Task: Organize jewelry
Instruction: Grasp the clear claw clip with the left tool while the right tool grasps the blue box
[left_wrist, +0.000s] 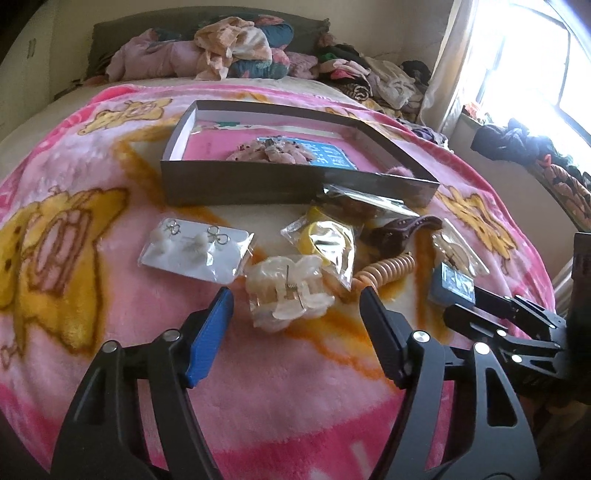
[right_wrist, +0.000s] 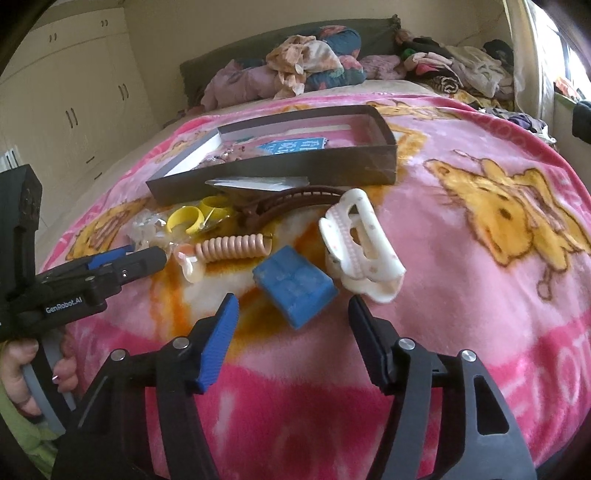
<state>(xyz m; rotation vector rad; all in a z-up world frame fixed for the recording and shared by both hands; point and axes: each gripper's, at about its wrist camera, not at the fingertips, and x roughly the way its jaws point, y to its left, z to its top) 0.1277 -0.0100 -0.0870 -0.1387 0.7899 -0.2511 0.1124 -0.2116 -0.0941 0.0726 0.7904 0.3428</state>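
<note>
Reading "GenRobot.AI", white lettering on left hand-held gripper (right_wrist: 144, 258) above blanket (right_wrist: 480, 295).

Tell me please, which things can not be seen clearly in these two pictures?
- Contents of the grey cardboard box: both views, near wall hides them.
- Brown plastic hair claw: left wrist view, clear packets overlap it.
- Print on the blue card in the box: right wrist view, too small.

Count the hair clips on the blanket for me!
3: a clear clip by the left gripper, a brown clip before the box, a white clip beside the blue block. Bags may hide more.
</note>
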